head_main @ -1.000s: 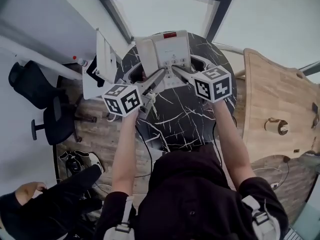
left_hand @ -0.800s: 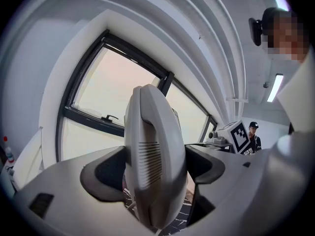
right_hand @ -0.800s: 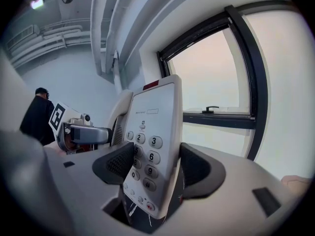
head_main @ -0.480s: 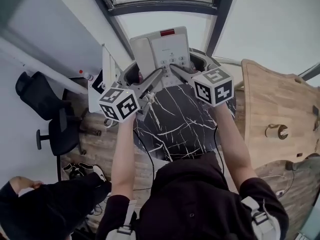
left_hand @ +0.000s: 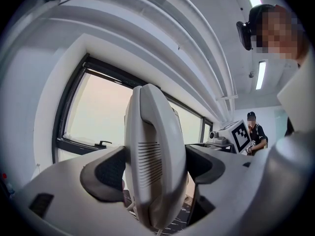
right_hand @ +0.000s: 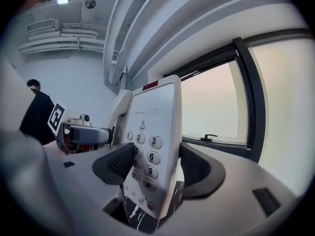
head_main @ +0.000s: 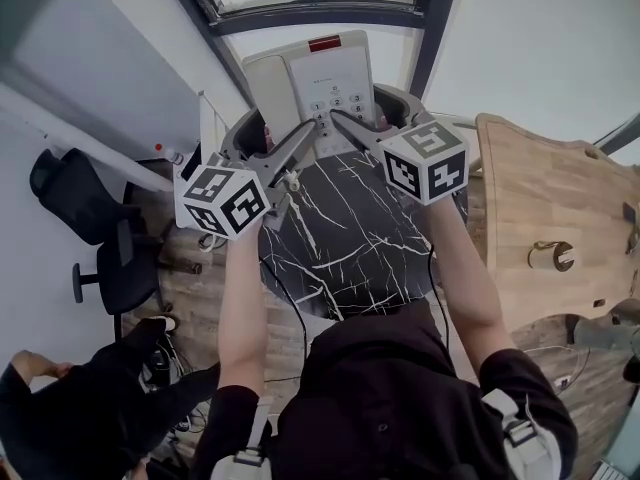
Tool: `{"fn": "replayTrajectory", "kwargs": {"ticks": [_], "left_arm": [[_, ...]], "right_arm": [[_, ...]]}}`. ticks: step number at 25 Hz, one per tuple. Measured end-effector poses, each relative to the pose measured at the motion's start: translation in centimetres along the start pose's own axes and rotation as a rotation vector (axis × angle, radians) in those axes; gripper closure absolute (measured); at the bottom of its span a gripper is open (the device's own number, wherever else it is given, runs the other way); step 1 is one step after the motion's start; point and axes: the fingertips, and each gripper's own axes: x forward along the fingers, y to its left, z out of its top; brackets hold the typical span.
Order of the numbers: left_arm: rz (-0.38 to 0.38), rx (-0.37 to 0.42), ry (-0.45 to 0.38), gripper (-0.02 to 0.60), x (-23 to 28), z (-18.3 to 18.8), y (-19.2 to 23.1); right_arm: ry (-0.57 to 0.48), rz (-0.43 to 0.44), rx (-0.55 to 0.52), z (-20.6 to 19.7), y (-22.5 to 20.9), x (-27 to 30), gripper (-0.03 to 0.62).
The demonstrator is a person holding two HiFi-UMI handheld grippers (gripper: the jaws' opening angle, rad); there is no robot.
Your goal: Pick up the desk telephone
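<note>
Desk telephone (head_main: 322,78) is being held at upper centre of the head view, past the far edge of the black marble table (head_main: 340,238). L gripper (head_main: 268,136) is clamping its handset (left_hand: 156,151) side. R gripper (head_main: 362,120) is squeezing the keypad (right_hand: 147,151) side.

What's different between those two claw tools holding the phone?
The left gripper clamps the handset side; the right gripper clamps the keypad side. The left gripper's cube sits lower in the head view than the right gripper's cube. Both are shut on the desk telephone.
</note>
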Motion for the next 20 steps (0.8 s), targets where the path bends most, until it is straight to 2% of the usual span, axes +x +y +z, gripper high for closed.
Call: {"fn": "replayTrajectory", "kwargs": {"ticks": [20], "left_arm": [[0.005,0.01,-0.008,0.189,-0.25,-0.14,-0.33]], "right_arm": [[-0.034,-0.008,-0.021,-0.07,0.25,-0.49,0.281]]}}
